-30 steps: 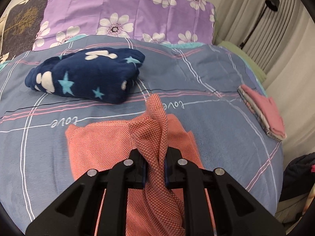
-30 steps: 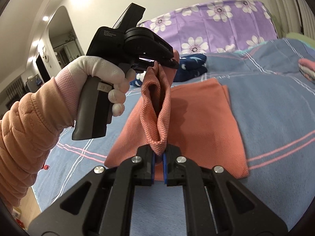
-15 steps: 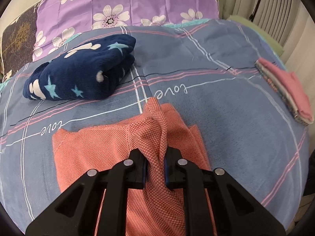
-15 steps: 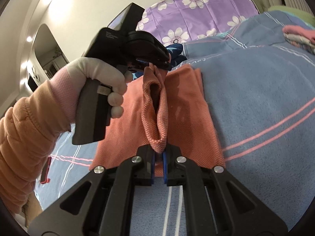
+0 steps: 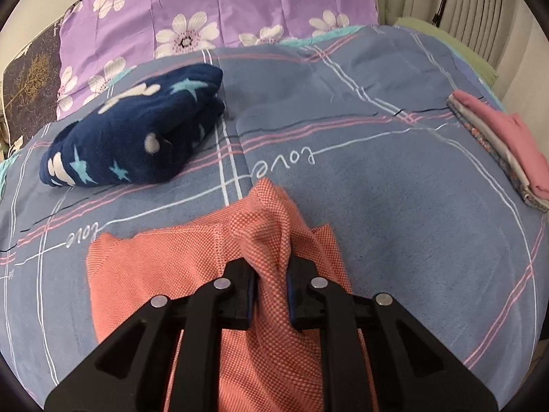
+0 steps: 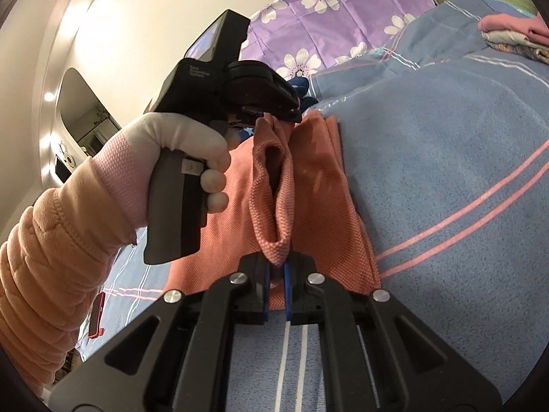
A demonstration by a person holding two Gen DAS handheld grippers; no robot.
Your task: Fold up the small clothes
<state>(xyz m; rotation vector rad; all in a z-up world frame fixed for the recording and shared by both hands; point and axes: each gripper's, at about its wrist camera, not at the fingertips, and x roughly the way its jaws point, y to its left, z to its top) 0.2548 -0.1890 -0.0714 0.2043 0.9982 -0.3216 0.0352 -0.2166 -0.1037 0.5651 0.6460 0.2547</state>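
A salmon-orange woven garment [image 5: 164,267] lies on the blue plaid bedspread. My left gripper [image 5: 271,274] is shut on a bunched edge of it, low over the cloth. In the right wrist view my right gripper [image 6: 276,267] is shut on the other end of the same raised fold [image 6: 271,189], which hangs between both grippers. The left gripper [image 6: 274,116], held by a gloved hand, shows there pinching the far end. The rest of the garment [image 6: 326,206] lies flat beneath.
A folded navy star-print fleece [image 5: 133,137] lies at the back left. A stack of folded clothes with a pink top piece [image 5: 507,147] sits at the right bed edge. Purple floral pillows [image 5: 223,10] line the head. Curtains hang at right.
Both grippers have lowered toward the bed and moved forward with the fold held. The raised fold hangs shorter and the garment beneath looks nearer.
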